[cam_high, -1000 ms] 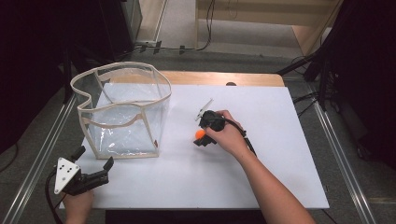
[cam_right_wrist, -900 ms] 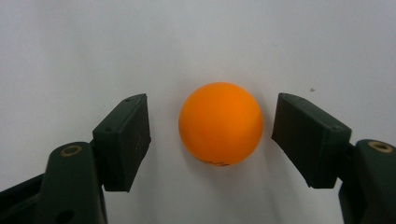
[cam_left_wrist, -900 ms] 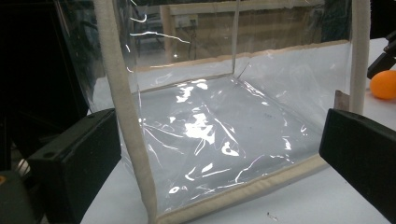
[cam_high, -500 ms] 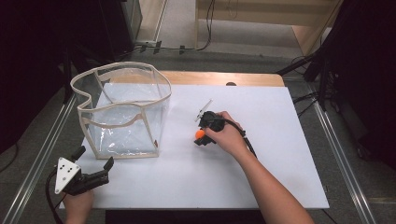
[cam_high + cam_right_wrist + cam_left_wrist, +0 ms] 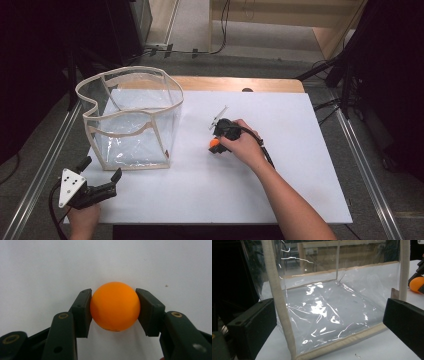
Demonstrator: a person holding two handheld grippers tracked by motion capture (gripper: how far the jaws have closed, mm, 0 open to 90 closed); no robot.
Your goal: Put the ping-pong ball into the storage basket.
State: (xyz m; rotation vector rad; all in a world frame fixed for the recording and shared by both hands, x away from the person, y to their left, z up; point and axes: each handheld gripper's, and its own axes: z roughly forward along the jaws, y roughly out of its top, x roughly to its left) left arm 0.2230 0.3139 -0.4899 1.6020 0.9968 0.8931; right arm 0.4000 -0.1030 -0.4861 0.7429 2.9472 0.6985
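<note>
From above, my right gripper (image 5: 216,145) rested on the white table (image 5: 300,175) beside the clear bag (image 5: 131,120), clamped on the orange ball (image 5: 214,143). My left gripper (image 5: 329,322) gaped, holding nothing. Close up, the pads pinched the ball (image 5: 114,306) across its middle; light, smooth, probably slippery.

Both grippers are showing black blocky jaws with brass-ringed screw holes on the arms. Left gripper (image 5: 100,175) is carrying a grey three-cornered plate with dark dots and trailing a black cable; right gripper (image 5: 113,312) is trailing one too — forearms are showing bare, no sleeves.
</note>
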